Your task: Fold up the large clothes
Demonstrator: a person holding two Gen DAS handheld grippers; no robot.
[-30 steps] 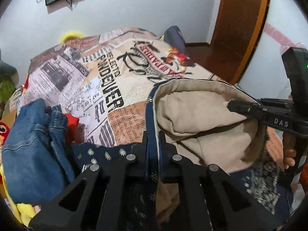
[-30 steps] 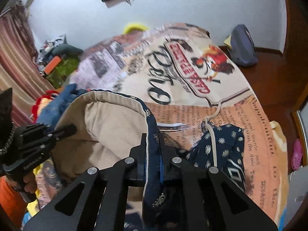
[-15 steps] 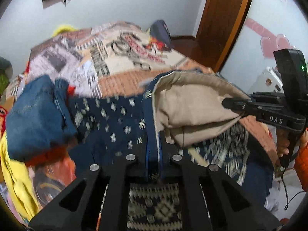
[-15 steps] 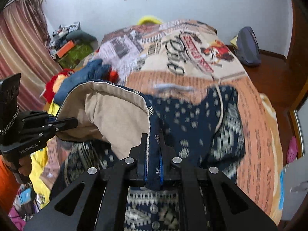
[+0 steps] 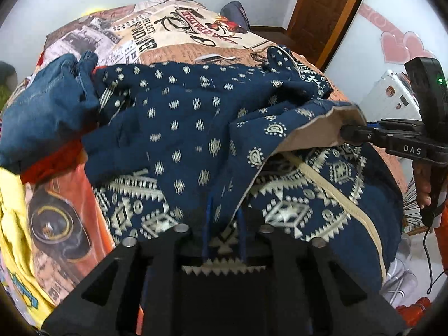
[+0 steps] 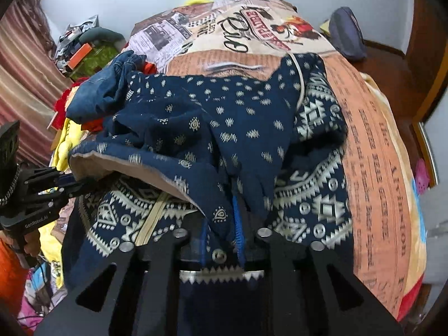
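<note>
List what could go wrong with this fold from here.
Both the left gripper and right gripper are opening with the navy patterned garment's hem between their fingers; released now, the fold may land crooked. Its far edge touches the blue denim jeans, which could get dragged along.

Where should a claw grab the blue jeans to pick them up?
Probably the raised fold of the blue jeans at their far end, from above. That bunch sticks up with open space around it, while the near end lies against the patterned navy garment.
</note>
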